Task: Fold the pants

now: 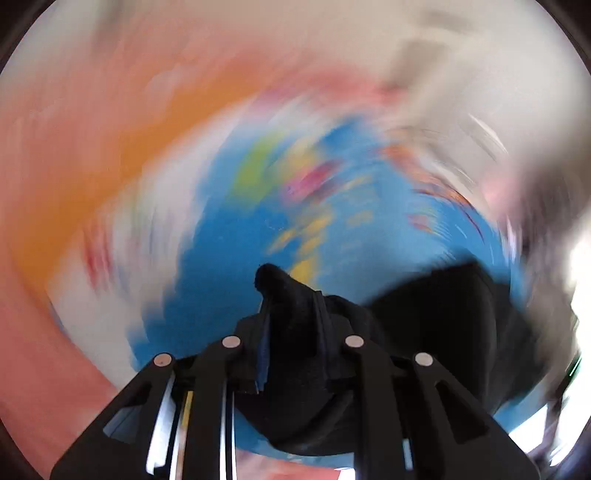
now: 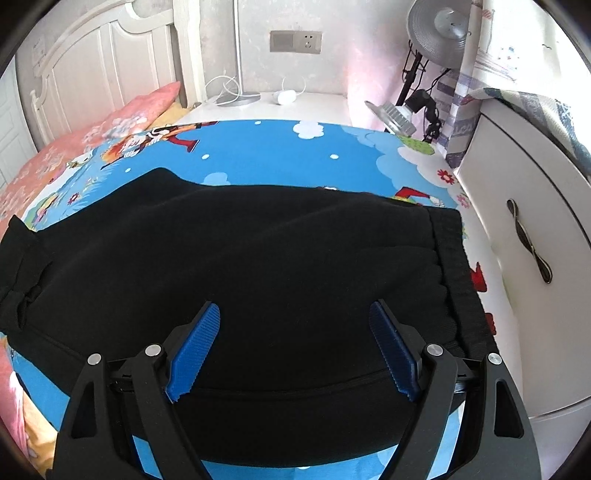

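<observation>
Left wrist view, heavily blurred: the left gripper is clenched on a bunch of the black pants. Right wrist view: the right gripper hangs released over the pants, spread on the blue bedsheet.

— What sort of place is this?
— A bedroom in a home. There is a bed with a bright blue cartoon sheet, a white panelled headboard and a pink floral pillow.
— Anything else?
— A white nightstand with a lamp base and charger cable, a wall socket, a standing fan and a white cabinet just beside the bed.
</observation>
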{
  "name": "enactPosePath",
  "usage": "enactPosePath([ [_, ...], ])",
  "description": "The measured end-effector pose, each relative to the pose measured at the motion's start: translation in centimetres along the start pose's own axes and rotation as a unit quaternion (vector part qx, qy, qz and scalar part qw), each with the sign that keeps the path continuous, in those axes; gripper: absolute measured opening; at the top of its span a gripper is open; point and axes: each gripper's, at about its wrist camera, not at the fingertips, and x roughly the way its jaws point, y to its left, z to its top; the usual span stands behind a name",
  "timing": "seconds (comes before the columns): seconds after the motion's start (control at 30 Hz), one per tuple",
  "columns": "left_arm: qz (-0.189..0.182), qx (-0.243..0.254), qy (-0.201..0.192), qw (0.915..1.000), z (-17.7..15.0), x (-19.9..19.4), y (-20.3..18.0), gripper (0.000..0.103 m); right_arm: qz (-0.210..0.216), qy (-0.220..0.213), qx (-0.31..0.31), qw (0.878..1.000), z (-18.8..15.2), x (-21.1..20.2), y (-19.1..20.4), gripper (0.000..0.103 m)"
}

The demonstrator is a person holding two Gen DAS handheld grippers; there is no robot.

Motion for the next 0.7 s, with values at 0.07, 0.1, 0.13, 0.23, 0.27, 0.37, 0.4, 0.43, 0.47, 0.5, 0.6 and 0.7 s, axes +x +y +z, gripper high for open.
enactPosePath([
  [0.07, 0.113, 0.143, -0.058, 0.9816, -2.0, -2.8, -4.8, 0.021, 0.001, 0.01, 0.007, 1.0, -0.1, 0.5, -0.1, 0.079],
  [0.1, 0.18, 0.166, -0.05, 0.9682, -3.0, -2.1, -4.6, 0.022, 0.006, 0.013, 0.009, 1.0, -0.1, 0.7, -0.1, 0.079],
  [0.13, 0.243, 0.179, -0.028, 0.9529, -4.0, -0.5, -3.5, 0.023, 0.01, 0.012, 0.008, 1.0, -0.1, 0.7, 0.0, 0.079],
  [0.23, 0.464, 0.179, 0.063, 0.8653, -6.6, 4.4, 2.5, 0.053, 0.013, 0.004, -0.008, 1.0, -0.1, 0.1, 0.5, 0.079],
  [0.27, 0.43, 0.113, 0.048, 0.8946, -6.6, 3.0, 4.1, 0.059, 0.012, -0.002, -0.009, 1.0, -0.1, -0.2, 0.5, 0.079],
  [0.37, 0.3, -0.035, -0.017, 0.9533, -6.4, -0.9, 6.8, 0.075, 0.013, 0.005, 0.002, 1.0, 0.1, 0.3, 0.0, 0.079],
  [0.4, 0.275, -0.053, -0.015, 0.9597, -6.4, -1.1, 7.3, 0.074, 0.013, 0.01, 0.004, 1.0, 0.1, 0.5, 0.0, 0.079],
  [0.43, 0.244, -0.069, -0.013, 0.9673, -6.2, -1.1, 7.8, 0.074, 0.013, 0.012, 0.003, 1.0, 0.0, 0.6, 0.2, 0.079],
  [0.47, 0.191, -0.095, -0.007, 0.9769, -5.9, -0.3, 7.9, 0.074, 0.014, 0.013, 0.0, 1.0, 0.0, 0.6, 0.3, 0.079],
  [0.5, 0.14, -0.121, 0.003, 0.9827, -5.7, 0.2, 8.4, 0.074, 0.017, 0.013, -0.006, 1.0, -0.1, 0.6, 0.7, 0.079],
  [0.6, 0.089, -0.146, 0.015, 0.9851, -4.3, 2.8, 8.2, 0.069, 0.024, 0.014, -0.02, 0.999, -0.3, 0.5, 1.3, 0.079],
  [0.7, 0.068, -0.144, 0.057, 0.9856, -3.0, 7.0, 7.9, 0.049, 0.024, 0.018, -0.029, 0.999, -0.6, 0.7, 1.6, 0.08],
])
